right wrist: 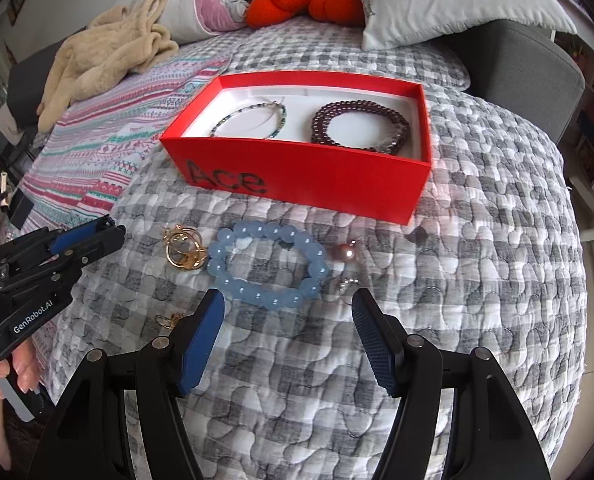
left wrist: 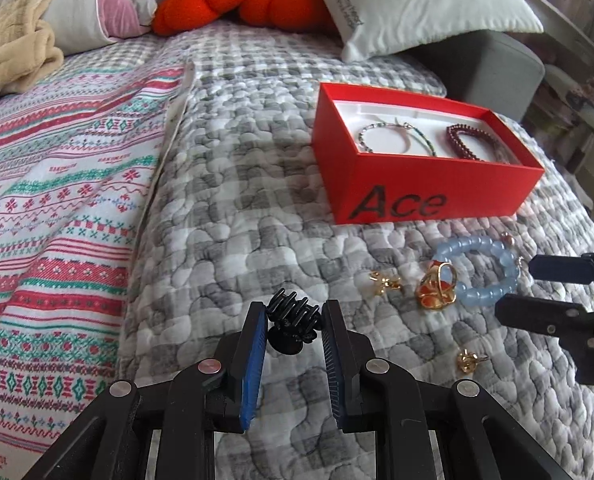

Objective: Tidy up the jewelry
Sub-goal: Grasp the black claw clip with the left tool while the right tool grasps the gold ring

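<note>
two bracelets already lie in the red box (right wrist: pixel 297 184), upper centre of the right wrist view: a thin beaded bracelet (right wrist: pixel 253 120) on the left side and a dark garnet bracelet (right wrist: pixel 361 128) on the right side. still loose on the grey checked quilt (right wrist: pixel 477 280), below the box: a pale blue bead bracelet (right wrist: pixel 269 266), a gold ring piece (right wrist: pixel 183 250) touching its left edge, a pink pearl earring (right wrist: pixel 347 252) just right of it, and small gold earrings (left wrist: pixel 385 282) lower centre of the left wrist view.

left gripper (left wrist: pixel 294 334): jaws partly open, standing either side of a black claw hair clip (left wrist: pixel 293 322); whether the pads press it cannot be told.

right gripper (right wrist: pixel 287 340): jaws wide open, empty, hovering just below the blue bracelet.

handling judgement: the blue bracelet looks light, smooth-beaded and likely strung on elastic, so it will flex and may roll or slip between pads. best hold is across one stretch of beads on the near arc, pinched squarely. the soft quilt will yield under pressure; a light descent is advised.
</note>
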Available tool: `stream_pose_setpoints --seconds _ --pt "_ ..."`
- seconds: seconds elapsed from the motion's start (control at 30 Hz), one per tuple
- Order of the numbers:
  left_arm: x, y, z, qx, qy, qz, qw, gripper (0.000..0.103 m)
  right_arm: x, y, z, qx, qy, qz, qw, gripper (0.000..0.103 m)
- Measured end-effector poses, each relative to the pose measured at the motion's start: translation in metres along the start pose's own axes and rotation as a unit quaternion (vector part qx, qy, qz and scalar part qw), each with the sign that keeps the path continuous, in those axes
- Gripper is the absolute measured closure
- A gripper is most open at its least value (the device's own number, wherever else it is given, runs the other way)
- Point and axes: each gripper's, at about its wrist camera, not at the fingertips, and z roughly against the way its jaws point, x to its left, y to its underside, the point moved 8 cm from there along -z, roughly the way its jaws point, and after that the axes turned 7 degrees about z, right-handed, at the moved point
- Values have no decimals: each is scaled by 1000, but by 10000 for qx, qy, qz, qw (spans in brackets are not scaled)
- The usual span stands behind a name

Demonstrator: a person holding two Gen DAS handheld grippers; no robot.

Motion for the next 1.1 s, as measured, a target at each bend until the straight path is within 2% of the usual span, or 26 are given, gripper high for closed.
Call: stream_pose_setpoints --seconds 0.33,0.4,0.5,0.63,0.77,1.1 --pt "15 2 11 6 29 324 9995 81 51 -18 -18 -81 -130 509 9986 34" --pt "17 2 12 4 33 367 9993 81 58 -20 -22 -84 -100 620 9980 37" --pt "19 1 14 2 65 417 9991 81 63 -22 -29 -69 -18 699 9975 45" --pt "21 2 14 13 52 419 9991 81 64 -27 -32 -162 192 853 9960 65" --pt "21 2 14 27 80 431 9990 81 62 -32 -28 -286 173 877 9956 78" --pt "13 -3 14 -16 125 397 9991 81 57 -38 -14 -384 27 655 9971 78"
